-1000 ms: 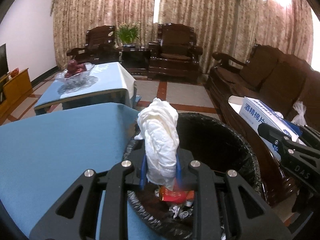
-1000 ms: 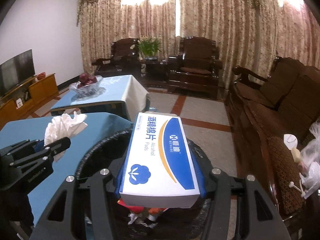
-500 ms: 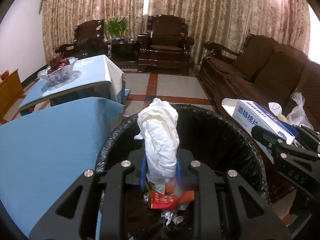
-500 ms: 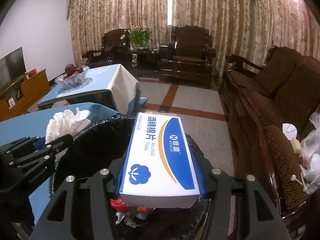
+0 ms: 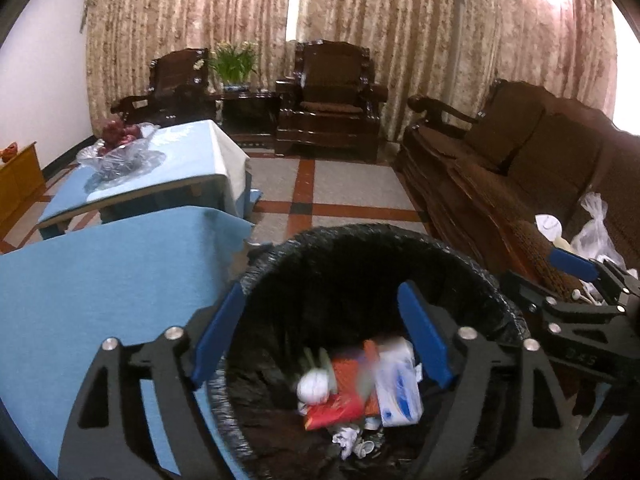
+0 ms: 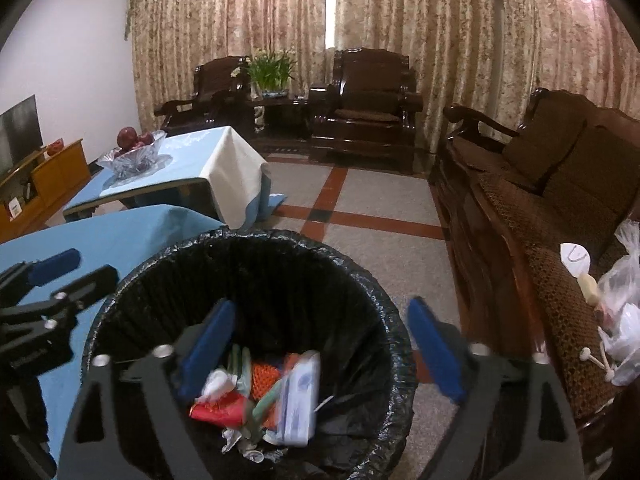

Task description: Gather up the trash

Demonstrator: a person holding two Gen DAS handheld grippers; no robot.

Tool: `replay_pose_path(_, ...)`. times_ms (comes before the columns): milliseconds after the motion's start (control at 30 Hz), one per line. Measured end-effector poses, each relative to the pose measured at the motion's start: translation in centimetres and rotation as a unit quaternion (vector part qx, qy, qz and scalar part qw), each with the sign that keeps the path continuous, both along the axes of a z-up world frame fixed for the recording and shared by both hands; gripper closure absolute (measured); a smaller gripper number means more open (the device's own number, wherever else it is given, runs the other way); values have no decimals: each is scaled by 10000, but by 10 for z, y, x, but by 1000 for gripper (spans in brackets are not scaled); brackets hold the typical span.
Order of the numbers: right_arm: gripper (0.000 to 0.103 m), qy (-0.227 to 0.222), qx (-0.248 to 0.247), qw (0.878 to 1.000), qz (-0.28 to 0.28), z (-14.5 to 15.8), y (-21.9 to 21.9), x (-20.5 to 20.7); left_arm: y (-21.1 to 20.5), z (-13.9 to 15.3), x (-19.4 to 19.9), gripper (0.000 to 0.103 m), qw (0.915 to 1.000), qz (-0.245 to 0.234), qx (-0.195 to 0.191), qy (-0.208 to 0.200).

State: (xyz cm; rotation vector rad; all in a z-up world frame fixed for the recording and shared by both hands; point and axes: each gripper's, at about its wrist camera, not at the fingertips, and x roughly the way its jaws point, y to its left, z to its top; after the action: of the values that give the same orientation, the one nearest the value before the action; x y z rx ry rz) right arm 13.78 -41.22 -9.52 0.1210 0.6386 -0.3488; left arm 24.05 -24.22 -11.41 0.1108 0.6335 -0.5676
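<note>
A bin with a black liner (image 5: 360, 240) (image 6: 248, 240) stands below both grippers. My left gripper (image 5: 320, 292) hangs over its mouth with its jaws opening and nothing between the blue pads. My right gripper (image 6: 320, 306) is over the bin too, its jaws also opening and empty. Inside the bin, blurred, are the white alcohol-pad box (image 5: 400, 392) (image 6: 300, 400) and the crumpled white tissue (image 5: 314, 386) (image 6: 218, 382), on a red wrapper (image 5: 336, 408) and other scraps. Each wrist view shows the other gripper at its edge: the right gripper (image 5: 548, 276) and the left gripper (image 6: 80, 270).
A table with a blue cloth (image 5: 100, 280) touches the bin's left side. A second table behind it carries a glass fruit bowl (image 5: 120, 152). A dark wooden sofa (image 5: 520, 168) on the right holds plastic bags (image 6: 620, 292) and small litter. Armchairs (image 5: 332, 96) line the curtained wall.
Both grippers have opened. The tissue has left the left gripper and the box has left the right one; both now lie in the bin. Both grippers sank slightly toward the bin.
</note>
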Motion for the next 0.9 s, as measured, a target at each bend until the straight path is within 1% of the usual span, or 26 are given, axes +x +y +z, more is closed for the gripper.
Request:
replay_pose_path(33, 6, -6, 26, 10000, 16, 2, 1, -1, 5, 3, -1, 17, 10000, 50, -14, -30)
replay_pose_path(233, 6, -32, 82, 9999, 139, 14, 11, -7, 28, 19, -10, 8, 9996, 209, -23, -170)
replay_pose_path(467, 6, -140, 153, 9991, 375, 34, 29, -20, 55, 36, -28, 7, 9989, 391, -16, -259)
replay_pose_path(900, 6, -451, 36, 9960, 767, 79, 71, -53, 102, 70, -69, 6, 9960, 792, -116, -384)
